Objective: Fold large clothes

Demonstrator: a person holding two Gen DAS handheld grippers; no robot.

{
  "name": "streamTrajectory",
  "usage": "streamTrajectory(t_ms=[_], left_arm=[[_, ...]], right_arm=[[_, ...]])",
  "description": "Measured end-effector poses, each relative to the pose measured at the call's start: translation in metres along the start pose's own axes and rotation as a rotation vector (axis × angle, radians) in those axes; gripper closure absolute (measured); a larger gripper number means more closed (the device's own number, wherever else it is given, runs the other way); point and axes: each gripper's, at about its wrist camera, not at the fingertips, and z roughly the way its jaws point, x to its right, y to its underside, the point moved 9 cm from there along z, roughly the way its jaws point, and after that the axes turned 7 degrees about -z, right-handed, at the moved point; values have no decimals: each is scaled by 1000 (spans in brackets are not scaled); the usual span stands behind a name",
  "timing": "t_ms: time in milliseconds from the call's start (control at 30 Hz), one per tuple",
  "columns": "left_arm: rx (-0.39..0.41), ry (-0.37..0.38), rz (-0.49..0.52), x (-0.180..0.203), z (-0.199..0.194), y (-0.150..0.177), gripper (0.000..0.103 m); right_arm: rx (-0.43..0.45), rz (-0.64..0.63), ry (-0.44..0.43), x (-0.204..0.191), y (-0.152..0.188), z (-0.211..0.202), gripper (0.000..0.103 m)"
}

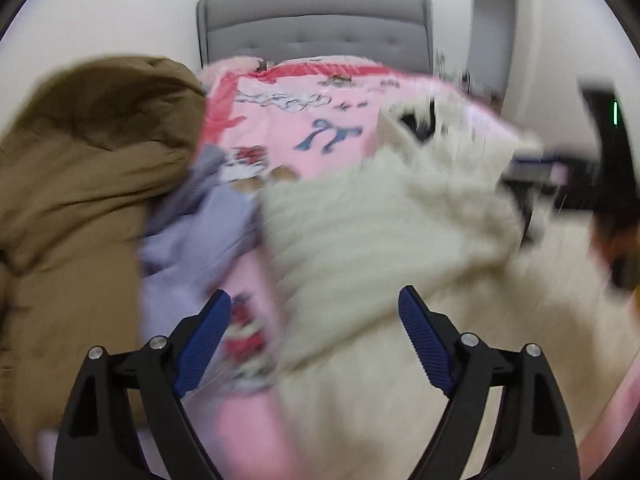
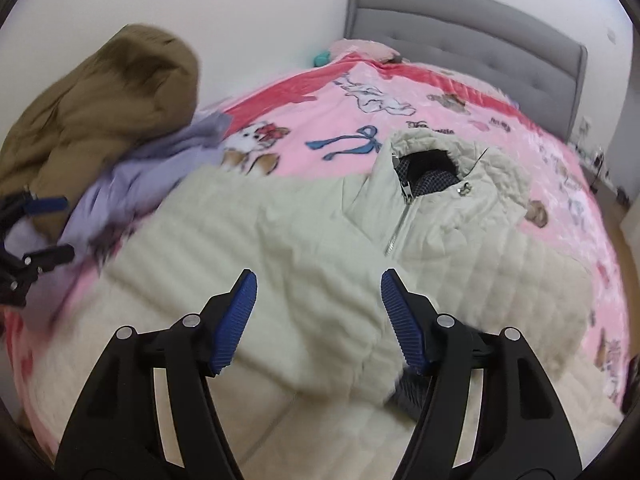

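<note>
At nine o'clock my left claw [image 1: 314, 336] gapes empty beside the brown coat [image 2: 100, 120]. The cream jacket [image 2: 320, 240] lies at centre, on the pink blanket [image 2: 320, 92]. My right claw [image 2: 318, 316], jaws apart, holds nothing. I reckon the puffy fold may spring open unpinned.

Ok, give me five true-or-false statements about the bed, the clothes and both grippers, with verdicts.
1. The cream quilted jacket lies on the pink cartoon blanket. True.
2. The right gripper is clamped on the jacket. False: its jaws stand open, nothing between them.
3. The brown coat is piled left of the jacket. True.
4. The headboard is red. False: it is grey.
5. The left gripper holds the lilac garment. False: it is open, holding nothing.
</note>
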Motion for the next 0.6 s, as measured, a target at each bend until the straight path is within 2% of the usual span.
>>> streamTrajectory(t_ms=[67,133,267,367,433,533,600], left_arm=[[-16,1,-53,6,32,-19,19],[-28,8,-49,17,53,-20,19],[-172,2,-67,23,107,2,19],[-222,-11,-33,23,124,18,19],[-220,-25,14,25,130,27,18],[-206,-49,38,25,128,25,18],[-161,-58,23,24,118,19,18]], right_arm=[[-4,67,-37,7,-5,20,49],[-42,100,-28,10,-1,42,51],[-133,129,23,16,22,70,52],[-219,112,26,15,49,93,53],[-243,84,31,12,65,105,53],[-213,72,59,9,64,102,52],[-167,118,29,10,60,90,46]])
